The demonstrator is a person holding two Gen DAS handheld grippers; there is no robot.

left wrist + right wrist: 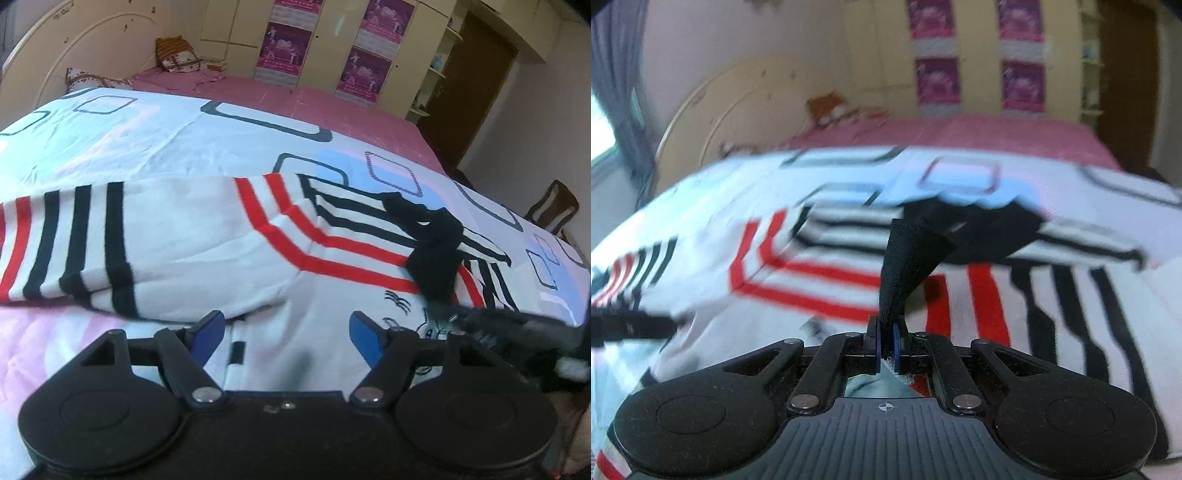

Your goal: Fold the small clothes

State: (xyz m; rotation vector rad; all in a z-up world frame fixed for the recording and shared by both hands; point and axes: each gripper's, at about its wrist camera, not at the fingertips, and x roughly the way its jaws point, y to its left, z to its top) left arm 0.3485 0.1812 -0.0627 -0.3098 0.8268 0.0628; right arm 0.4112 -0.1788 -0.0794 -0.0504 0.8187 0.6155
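Two grippers share the work — the right gripper (885, 347) clamps the striped shirt's (207, 236) black collar (905, 258) at twelve o'clock, probably to pull it over, while the left gripper (286, 328) hovers, fingers apart, above the shirt on the bed (147, 140).

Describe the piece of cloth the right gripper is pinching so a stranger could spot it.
On the bed lies a white sweater with red and black stripes. At its collar sits a small black cloth, one end pinched in the right gripper. It is the only solid black, unstriped piece.
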